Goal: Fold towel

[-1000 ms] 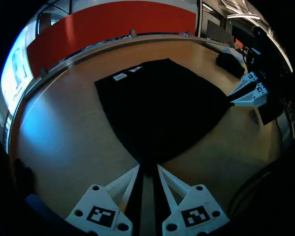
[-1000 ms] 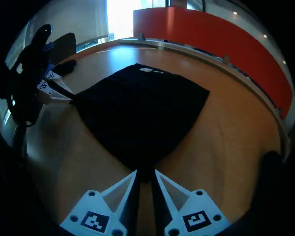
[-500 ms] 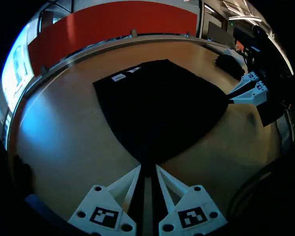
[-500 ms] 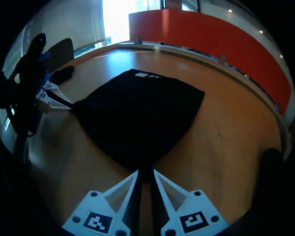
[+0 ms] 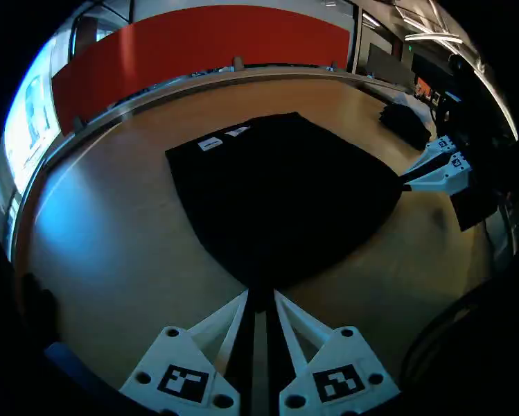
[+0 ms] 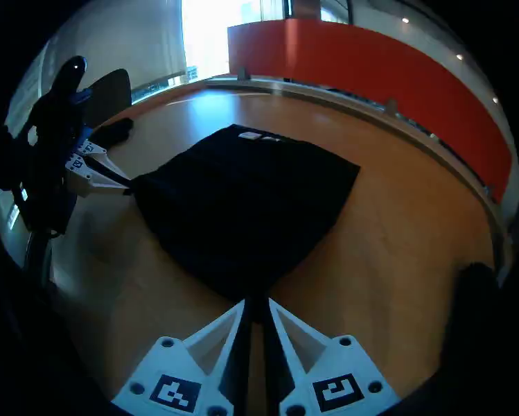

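Observation:
A black towel (image 5: 280, 191) lies spread on a wooden table (image 5: 120, 229), with two small white tags at its far edge. My left gripper (image 5: 260, 299) is shut on the towel's near corner, the cloth pinched between its white fingers. In the right gripper view the same towel (image 6: 245, 201) stretches away from my right gripper (image 6: 256, 307), which is shut on another corner. The right gripper (image 5: 406, 180) also appears at the towel's right corner in the left gripper view, and the left gripper (image 6: 126, 187) holds the left corner in the right gripper view. Both held corners are lifted slightly.
A red wall panel (image 5: 204, 41) runs behind the table's curved far edge (image 5: 190, 80). A dark bundle (image 5: 405, 118) sits at the far right of the table. A dark chair back (image 6: 110, 93) and a bright window (image 6: 217, 31) stand beyond the table.
Both grippers keep their hold on the corners. The towel has shifted slightly, and the views have tilted a little.

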